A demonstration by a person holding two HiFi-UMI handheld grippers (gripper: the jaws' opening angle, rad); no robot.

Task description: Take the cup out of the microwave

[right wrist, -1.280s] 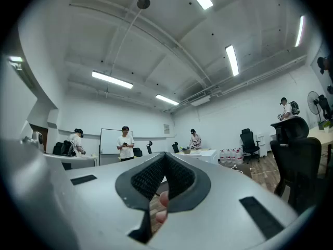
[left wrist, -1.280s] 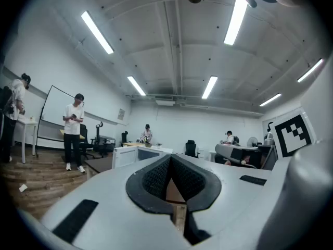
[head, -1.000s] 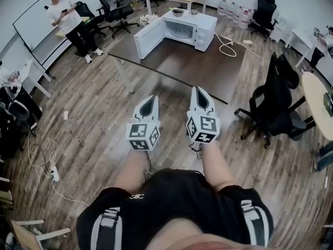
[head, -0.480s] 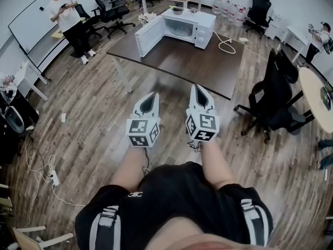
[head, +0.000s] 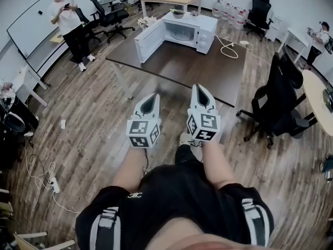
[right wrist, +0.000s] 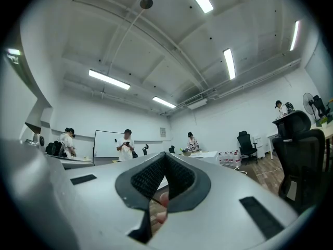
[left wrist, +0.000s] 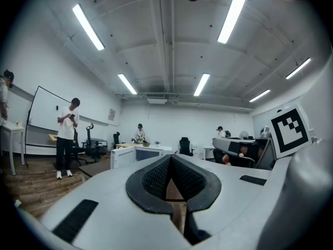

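Both tongs are held side by side above the wooden floor (head: 99,113), short of the surface. The left tongs (head: 151,99) are closed, with pads meeting and nothing between them. The right tongs (head: 200,89) are likewise shut and empty.

The dark surface (head: 203,69) lies at 12 o'clock. Its near edge is well apart from the tips, with bare floor between. The white microwave (head: 203,30) is set toward the far side, its door (head: 147,39) swung open toward 10 o'clock. The cup cannot be made out inside the cavity from here.

A white cable (head: 227,48) is looped at the 1 o'clock corner. A black office chair (head: 276,100) stands at 3 o'clock, near the surface's right edge. A person (head: 67,25) is standing at 10 o'clock.

Square black-and-white markers are borne on the left cube (head: 143,133) and right cube (head: 204,126). A small emblem (head: 136,195) on the dark shorts (head: 177,202) is too small to be read.
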